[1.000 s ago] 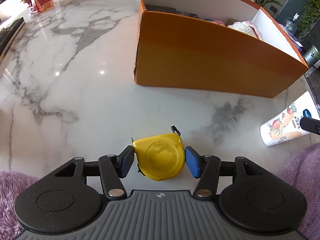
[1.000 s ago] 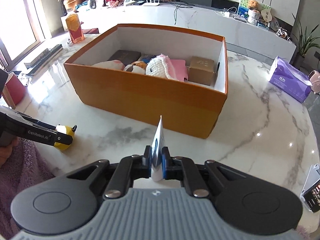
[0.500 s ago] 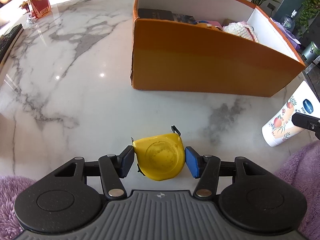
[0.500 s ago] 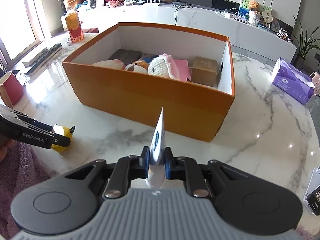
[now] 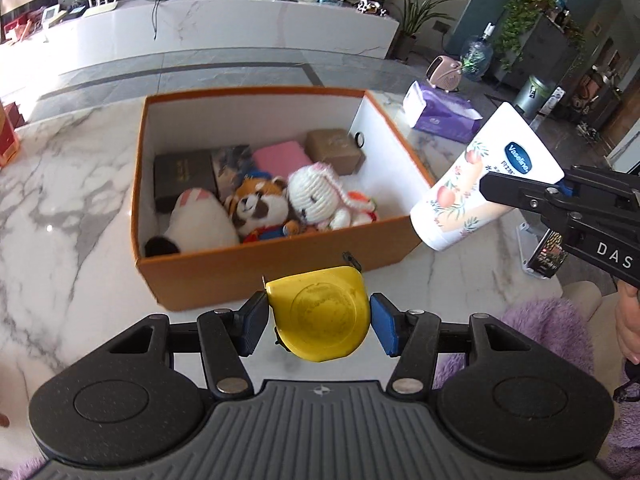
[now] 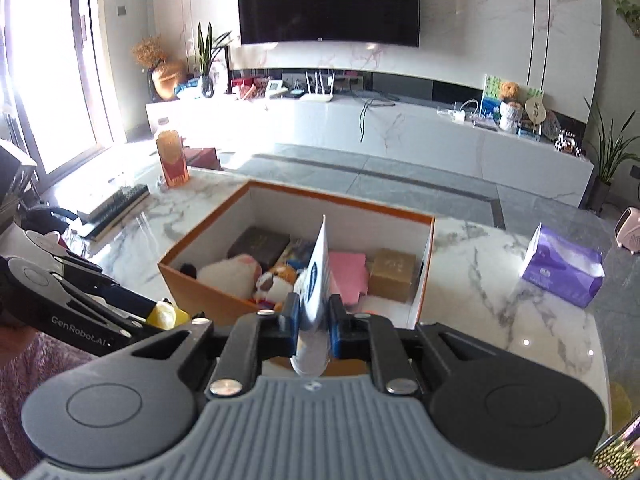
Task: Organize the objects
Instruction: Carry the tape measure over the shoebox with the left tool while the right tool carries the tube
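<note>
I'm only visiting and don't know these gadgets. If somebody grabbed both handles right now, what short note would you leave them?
Left gripper: clamped on the yellow tape measure, held in the air just short of the orange box's near wall.
Right gripper: shut on the flat end of the white lotion tube, held up by the box's right corner.
Done: both items are off the marble table; the box already holds plush toys and small boxes.
Left: carry each over the rim, release inside, then look for stray items.

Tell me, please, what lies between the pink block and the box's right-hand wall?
In the left wrist view, a brown cube-shaped box sits between the pink block and the white right wall of the orange box.
</note>
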`<state>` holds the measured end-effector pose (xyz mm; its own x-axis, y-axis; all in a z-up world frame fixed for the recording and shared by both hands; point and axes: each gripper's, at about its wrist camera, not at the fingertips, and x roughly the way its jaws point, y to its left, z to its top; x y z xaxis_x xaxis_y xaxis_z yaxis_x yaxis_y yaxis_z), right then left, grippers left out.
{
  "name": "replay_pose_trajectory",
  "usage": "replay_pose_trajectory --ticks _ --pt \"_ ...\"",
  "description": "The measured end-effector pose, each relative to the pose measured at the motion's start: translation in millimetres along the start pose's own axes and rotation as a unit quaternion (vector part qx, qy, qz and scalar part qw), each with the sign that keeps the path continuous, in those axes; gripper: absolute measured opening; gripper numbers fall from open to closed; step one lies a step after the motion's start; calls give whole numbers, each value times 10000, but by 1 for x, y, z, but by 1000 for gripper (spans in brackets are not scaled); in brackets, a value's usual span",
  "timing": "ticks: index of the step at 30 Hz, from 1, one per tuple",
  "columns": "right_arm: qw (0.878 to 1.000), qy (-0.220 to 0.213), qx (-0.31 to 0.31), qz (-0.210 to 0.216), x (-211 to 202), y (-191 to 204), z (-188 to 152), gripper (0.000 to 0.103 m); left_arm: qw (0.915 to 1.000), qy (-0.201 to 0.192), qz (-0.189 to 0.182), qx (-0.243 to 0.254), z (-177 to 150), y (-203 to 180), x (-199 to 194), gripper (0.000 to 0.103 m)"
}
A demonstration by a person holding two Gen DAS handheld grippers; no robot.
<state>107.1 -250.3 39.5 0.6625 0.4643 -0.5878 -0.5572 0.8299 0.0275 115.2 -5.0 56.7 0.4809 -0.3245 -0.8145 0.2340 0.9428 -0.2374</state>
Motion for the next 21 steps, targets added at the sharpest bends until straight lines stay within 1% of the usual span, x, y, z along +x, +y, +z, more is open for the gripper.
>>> replay_pose_trajectory --ticks 3,6,9,13,18,21 --pt "9998 -169 70 -23 5 -9 17 15 9997 -174 26 173 25 -8 0 64" --pt "9997 -182 164 -80 22 -21 28 15 9993 -274 104 212 46 -7 8 64" --pt "9996 -95 250 -129 45 -33 33 15 9994 -253 80 218 62 -3 23 64" --pt "9996 -24 179 -204 75 -49 38 15 9996 -170 29 218 82 4 46 64" --pt "9991 323 191 -186 119 -69 47 15 9998 -156 -20 117 103 15 74 64" --pt "9981 597 39 -175 146 -71 47 15 9999 -97 -97 60 112 20 91 64"
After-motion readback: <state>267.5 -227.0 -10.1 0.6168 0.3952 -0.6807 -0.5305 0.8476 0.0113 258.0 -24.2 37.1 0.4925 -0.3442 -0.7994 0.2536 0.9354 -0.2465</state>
